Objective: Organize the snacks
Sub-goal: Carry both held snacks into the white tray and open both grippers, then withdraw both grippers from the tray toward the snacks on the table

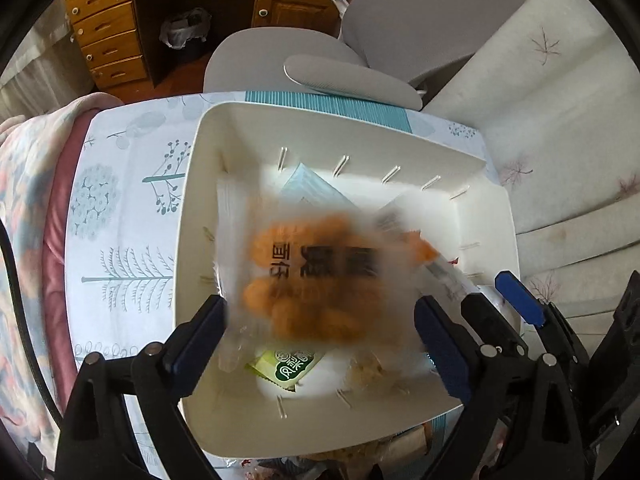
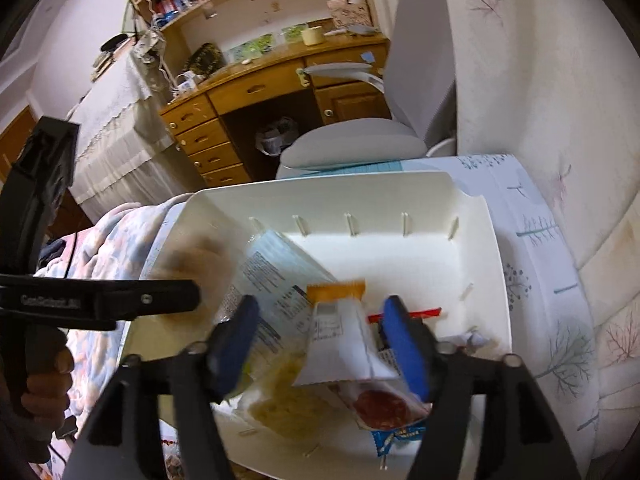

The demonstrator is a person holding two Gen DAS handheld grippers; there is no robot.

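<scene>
A white bin [image 1: 400,132] stands on the patterned tablecloth and holds several snack packets. My left gripper [image 1: 320,320] is open above it; a blurred clear packet of orange snacks [image 1: 316,280] hangs between its spread fingers, mid-air over the bin. My right gripper [image 2: 320,340] is open over the bin [image 2: 496,248]; a white packet with an orange top edge [image 2: 340,320] lies between its fingers, resting on other packets. A light blue packet [image 2: 280,268] leans at the bin's left. The right gripper's blue fingers [image 1: 516,296] show in the left wrist view.
A grey office chair [image 1: 400,28] stands just behind the table. A wooden desk with drawers [image 2: 240,96] is further back, a waste bin under it. A floral blanket [image 1: 24,200] lies left of the table; a cream sofa [image 1: 560,140] is on the right.
</scene>
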